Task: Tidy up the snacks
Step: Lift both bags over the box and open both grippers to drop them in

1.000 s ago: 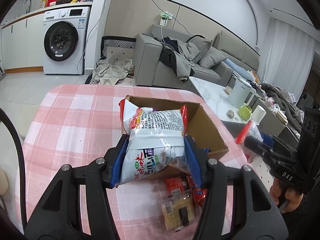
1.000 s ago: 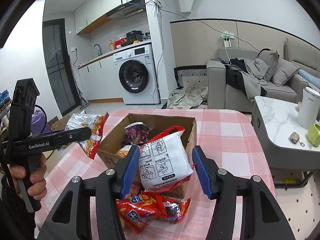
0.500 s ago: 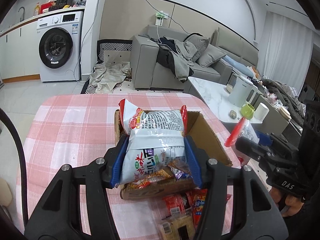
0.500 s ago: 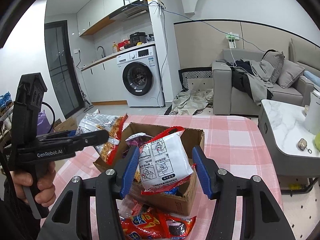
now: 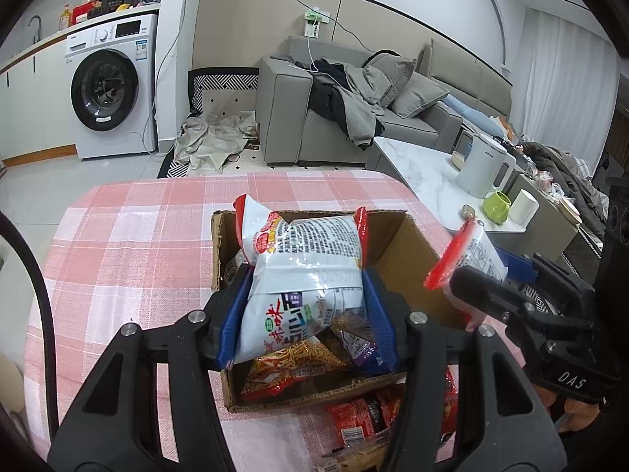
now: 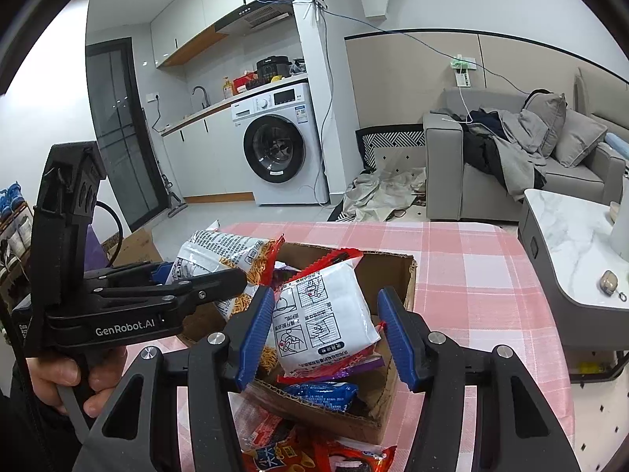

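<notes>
On the checked tablecloth [image 5: 129,244] the cardboard box [image 5: 397,244] (already part-filled) sits below both loads: the left gripper [image 5: 306,314] pinches a white snack bag [image 5: 310,267], the right gripper [image 6: 326,330] a smaller noodle packet [image 6: 322,314], poised for dropping in.

Washing machine [image 5: 108,90] under white counter, sink tap on its left. Right of it: white pillar, beige panelled wall w/ socket, grey sofa [image 5: 346,118] piled w/ clothes. Crumpled cloth on pale tiled floor between machine & sofa. White curtain far right.
</notes>
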`<action>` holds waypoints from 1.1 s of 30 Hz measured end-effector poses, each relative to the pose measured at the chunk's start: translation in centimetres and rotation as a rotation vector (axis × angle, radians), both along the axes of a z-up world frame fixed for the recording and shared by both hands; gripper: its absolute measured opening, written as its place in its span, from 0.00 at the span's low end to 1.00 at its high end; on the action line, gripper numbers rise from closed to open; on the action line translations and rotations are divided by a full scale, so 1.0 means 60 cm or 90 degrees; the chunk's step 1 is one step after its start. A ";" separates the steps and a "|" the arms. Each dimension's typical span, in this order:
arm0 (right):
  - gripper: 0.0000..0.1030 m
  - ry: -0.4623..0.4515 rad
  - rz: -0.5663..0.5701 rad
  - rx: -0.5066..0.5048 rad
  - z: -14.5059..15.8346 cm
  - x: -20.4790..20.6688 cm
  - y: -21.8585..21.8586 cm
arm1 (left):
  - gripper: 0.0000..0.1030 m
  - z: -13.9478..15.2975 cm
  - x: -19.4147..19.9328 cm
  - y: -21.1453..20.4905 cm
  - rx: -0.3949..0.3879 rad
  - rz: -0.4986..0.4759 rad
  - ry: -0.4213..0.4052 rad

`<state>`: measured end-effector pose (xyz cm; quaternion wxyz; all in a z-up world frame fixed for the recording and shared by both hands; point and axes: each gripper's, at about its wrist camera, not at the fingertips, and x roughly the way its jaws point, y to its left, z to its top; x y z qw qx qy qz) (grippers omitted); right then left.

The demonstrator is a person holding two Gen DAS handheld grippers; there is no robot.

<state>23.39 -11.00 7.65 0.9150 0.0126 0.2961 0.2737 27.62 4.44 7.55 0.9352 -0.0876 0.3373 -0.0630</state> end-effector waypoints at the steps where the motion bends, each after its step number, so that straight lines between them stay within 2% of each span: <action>1: 0.54 0.001 0.001 0.000 -0.002 0.002 0.002 | 0.51 -0.002 0.002 0.000 0.001 0.001 0.001; 12: 0.54 0.016 0.001 -0.008 -0.023 0.027 0.012 | 0.51 -0.030 0.027 0.001 0.010 -0.001 0.014; 25: 0.55 0.039 -0.007 -0.017 -0.050 0.069 0.023 | 0.51 -0.052 0.052 -0.030 0.055 -0.015 0.022; 33: 0.55 0.049 -0.020 -0.022 -0.062 0.090 0.020 | 0.51 -0.062 0.073 -0.035 0.051 -0.018 0.031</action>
